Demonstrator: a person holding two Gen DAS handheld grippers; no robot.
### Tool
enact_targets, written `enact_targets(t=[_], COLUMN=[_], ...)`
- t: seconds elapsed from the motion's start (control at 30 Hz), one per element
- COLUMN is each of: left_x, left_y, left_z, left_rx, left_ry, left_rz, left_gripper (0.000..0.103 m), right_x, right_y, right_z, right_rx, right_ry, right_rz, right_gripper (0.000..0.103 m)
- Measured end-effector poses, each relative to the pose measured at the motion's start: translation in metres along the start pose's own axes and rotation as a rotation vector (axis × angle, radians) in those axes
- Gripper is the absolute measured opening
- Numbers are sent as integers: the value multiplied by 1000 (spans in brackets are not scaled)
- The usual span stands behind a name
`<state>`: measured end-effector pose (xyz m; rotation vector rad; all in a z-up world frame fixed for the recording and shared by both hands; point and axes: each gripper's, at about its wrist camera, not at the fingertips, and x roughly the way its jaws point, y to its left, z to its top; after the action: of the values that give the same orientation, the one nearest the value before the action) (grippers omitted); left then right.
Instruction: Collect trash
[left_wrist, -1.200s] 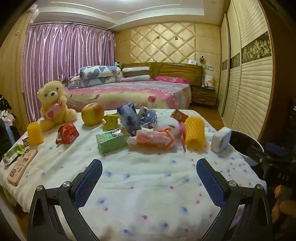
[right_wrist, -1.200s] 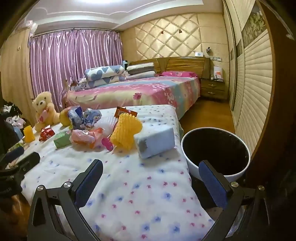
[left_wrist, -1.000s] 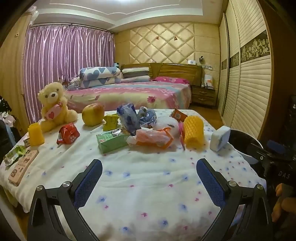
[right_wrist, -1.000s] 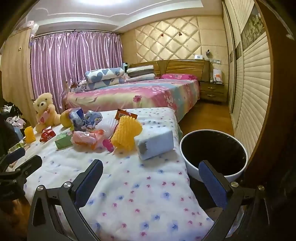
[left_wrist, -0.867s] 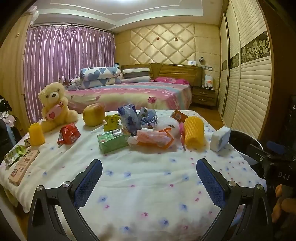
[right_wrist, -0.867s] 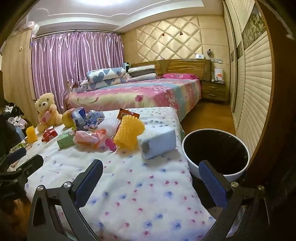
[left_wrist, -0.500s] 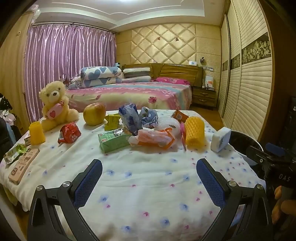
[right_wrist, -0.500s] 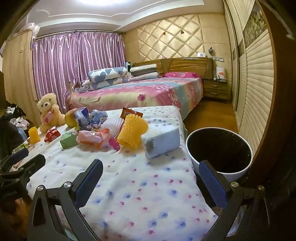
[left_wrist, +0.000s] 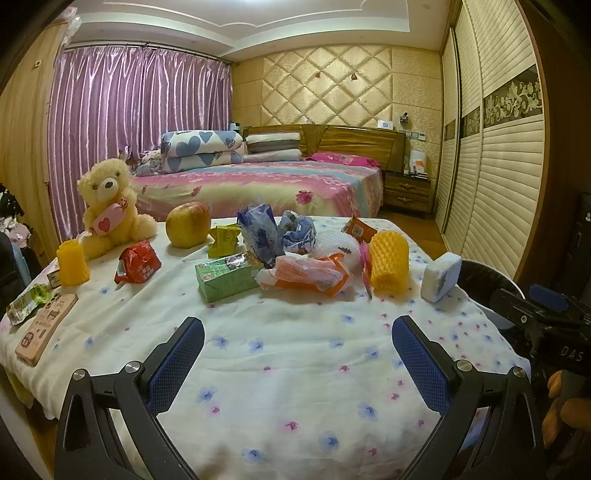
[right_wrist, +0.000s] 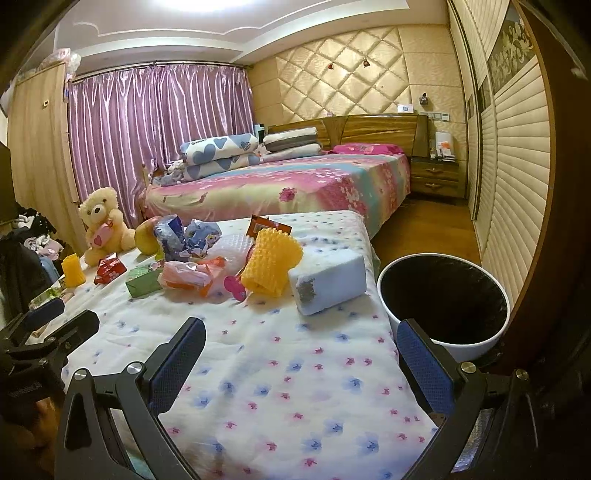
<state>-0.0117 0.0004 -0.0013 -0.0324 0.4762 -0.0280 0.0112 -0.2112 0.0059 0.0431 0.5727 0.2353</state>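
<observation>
Trash lies in a heap on the flowered tablecloth (left_wrist: 295, 354): a green carton (left_wrist: 227, 277), an orange-and-white wrapper (left_wrist: 306, 273), a yellow foam net sleeve (left_wrist: 388, 258), crumpled blue wrappers (left_wrist: 273, 230) and a white sponge block (left_wrist: 441, 277). A white bin with a black liner (right_wrist: 443, 299) stands beside the table's right edge. My left gripper (left_wrist: 297, 332) is open over the near cloth, well short of the heap. My right gripper (right_wrist: 301, 332) is open too, with the sponge block (right_wrist: 328, 282) and net sleeve (right_wrist: 271, 267) ahead of it. Neither holds anything.
At the left of the table are a teddy bear (left_wrist: 107, 210), an apple (left_wrist: 187, 224), a red packet (left_wrist: 137, 261), a small yellow net sleeve (left_wrist: 72, 262) and a pink phone-like case (left_wrist: 46, 328). A bed (left_wrist: 258, 188) lies beyond, sliding wardrobe doors (left_wrist: 498, 166) on the right.
Both views have crept slightly forward and shifted a little; the objects on the table have not moved and both grippers stay open.
</observation>
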Motion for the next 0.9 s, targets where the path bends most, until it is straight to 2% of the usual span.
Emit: enact_targets(t=[0.9], left_x=[-1], left_y=[2], left_z=[-1], left_rx=[-7], left_ry=[2], left_rz=[1], left_gripper=[102], right_x=[-2], right_y=[2], right_z=[2], right_rx=[5], right_ry=[1], right_rz=[11], right_gripper=[103])
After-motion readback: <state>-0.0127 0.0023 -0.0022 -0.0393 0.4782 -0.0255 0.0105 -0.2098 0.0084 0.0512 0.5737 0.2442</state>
